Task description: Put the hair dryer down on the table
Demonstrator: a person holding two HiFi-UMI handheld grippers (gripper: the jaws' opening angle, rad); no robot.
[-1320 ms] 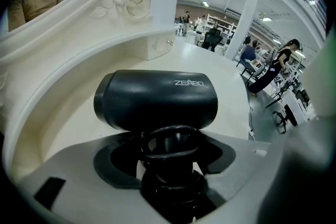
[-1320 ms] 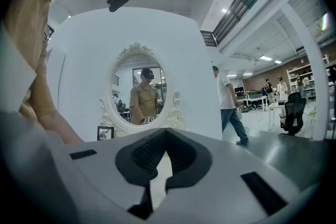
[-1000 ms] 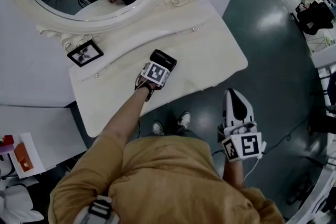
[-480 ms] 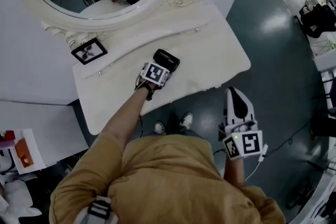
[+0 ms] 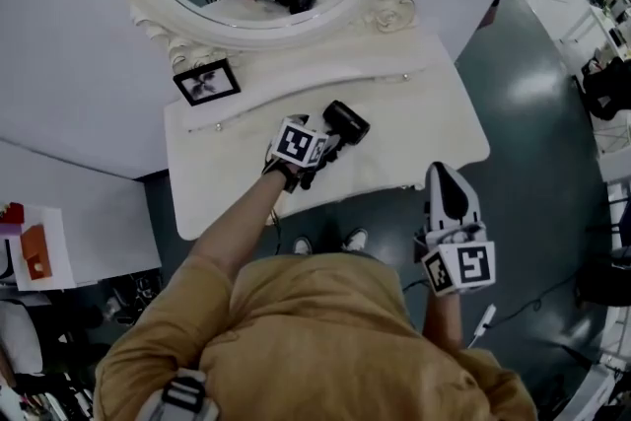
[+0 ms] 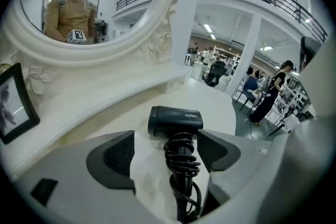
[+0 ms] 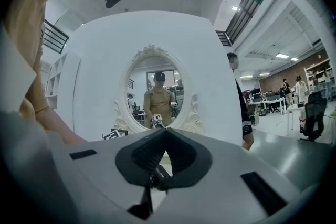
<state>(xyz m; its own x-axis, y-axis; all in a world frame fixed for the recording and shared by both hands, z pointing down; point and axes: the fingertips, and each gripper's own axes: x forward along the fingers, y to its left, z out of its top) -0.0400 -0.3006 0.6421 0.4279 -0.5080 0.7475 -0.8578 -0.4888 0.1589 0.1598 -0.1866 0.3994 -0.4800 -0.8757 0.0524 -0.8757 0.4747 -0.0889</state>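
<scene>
Letting go of the hair dryer [image 5: 345, 122]
Back the left gripper [image 6: 167, 150] off straight: its jaws have just opened round the handle [image 6: 182, 170]. The closed right gripper [image 7: 164, 134] hangs well apart.

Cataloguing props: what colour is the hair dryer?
Black: the hair dryer shows clearest in the left gripper view.
</scene>
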